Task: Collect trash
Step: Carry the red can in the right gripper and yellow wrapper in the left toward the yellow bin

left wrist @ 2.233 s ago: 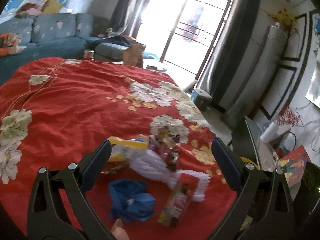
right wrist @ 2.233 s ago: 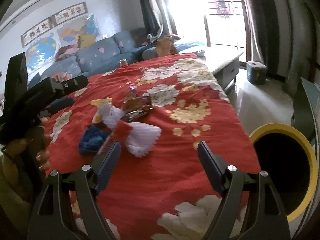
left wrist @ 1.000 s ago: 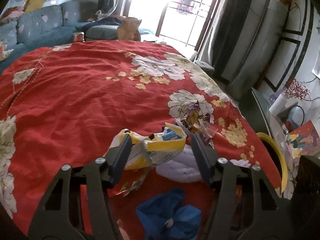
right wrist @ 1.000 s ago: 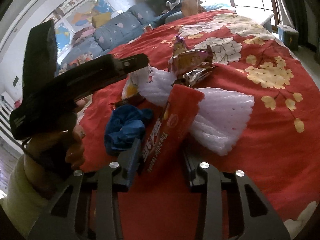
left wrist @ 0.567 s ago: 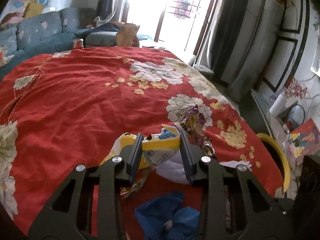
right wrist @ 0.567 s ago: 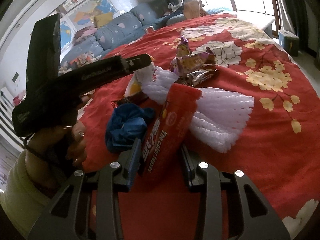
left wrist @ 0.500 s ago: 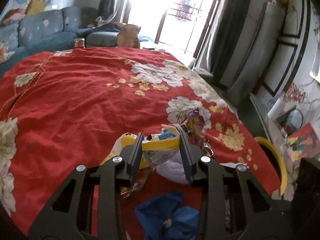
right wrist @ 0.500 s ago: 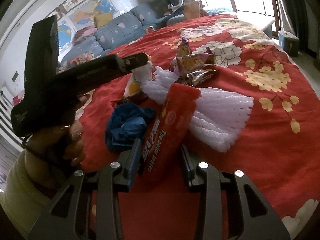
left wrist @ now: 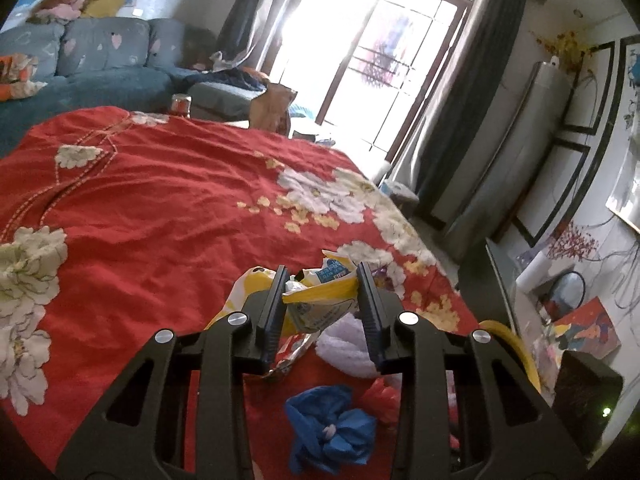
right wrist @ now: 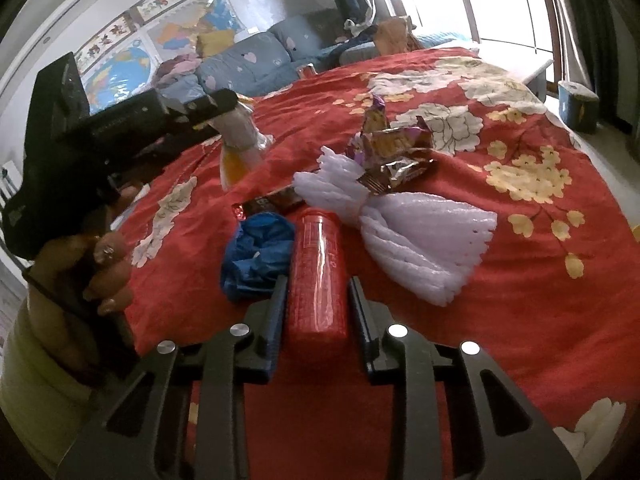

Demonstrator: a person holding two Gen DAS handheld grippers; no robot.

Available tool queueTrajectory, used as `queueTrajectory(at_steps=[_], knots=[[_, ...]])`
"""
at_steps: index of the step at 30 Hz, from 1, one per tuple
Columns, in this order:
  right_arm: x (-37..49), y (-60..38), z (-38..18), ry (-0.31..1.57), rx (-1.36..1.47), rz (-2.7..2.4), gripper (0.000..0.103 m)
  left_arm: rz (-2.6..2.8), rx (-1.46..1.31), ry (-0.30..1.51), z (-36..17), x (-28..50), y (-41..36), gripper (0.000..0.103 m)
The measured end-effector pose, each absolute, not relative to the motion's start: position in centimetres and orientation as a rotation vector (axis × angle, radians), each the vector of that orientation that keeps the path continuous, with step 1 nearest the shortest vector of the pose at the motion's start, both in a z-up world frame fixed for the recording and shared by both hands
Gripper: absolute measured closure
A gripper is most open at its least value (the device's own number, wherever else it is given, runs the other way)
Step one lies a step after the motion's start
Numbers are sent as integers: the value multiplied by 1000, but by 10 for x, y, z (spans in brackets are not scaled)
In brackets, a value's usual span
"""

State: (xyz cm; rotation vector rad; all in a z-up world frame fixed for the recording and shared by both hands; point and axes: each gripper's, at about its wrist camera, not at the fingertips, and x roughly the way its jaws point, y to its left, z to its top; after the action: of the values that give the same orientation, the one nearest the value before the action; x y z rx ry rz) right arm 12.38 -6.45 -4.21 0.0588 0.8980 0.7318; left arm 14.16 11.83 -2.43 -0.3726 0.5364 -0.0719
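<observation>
My left gripper (left wrist: 321, 286) is shut on a crumpled yellow and white wrapper (left wrist: 320, 300) and holds it lifted above the red floral cloth (left wrist: 160, 216); it also shows in the right wrist view (right wrist: 240, 140). My right gripper (right wrist: 318, 300) is shut on a red snack tube (right wrist: 318, 268), held lengthwise between the fingers. On the cloth lie a blue crumpled bag (right wrist: 256, 252), white foam netting (right wrist: 412, 228), purple and brown snack wrappers (right wrist: 392, 148) and a dark wrapper (right wrist: 276, 202).
A yellow-rimmed bin (left wrist: 516, 356) stands at the table's right edge. A blue sofa (left wrist: 80, 64) is behind, a bright glass door (left wrist: 360, 60) far back, a paper bag (left wrist: 272, 108) and a can (left wrist: 181, 105) beyond the table.
My left gripper has lifted the yellow wrapper off the pile. My right gripper has raised the red tube and turned it so it points straight ahead.
</observation>
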Motion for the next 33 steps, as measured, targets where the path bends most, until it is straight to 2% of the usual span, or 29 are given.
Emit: queueTrajectory(at_steps=[16, 33], knots=[[113, -81, -17, 805, 60, 702, 75, -150, -351, 451, 13, 119, 93, 76], [116, -130, 6, 731, 127, 608, 75, -251, -295, 461, 21, 115, 44, 76]])
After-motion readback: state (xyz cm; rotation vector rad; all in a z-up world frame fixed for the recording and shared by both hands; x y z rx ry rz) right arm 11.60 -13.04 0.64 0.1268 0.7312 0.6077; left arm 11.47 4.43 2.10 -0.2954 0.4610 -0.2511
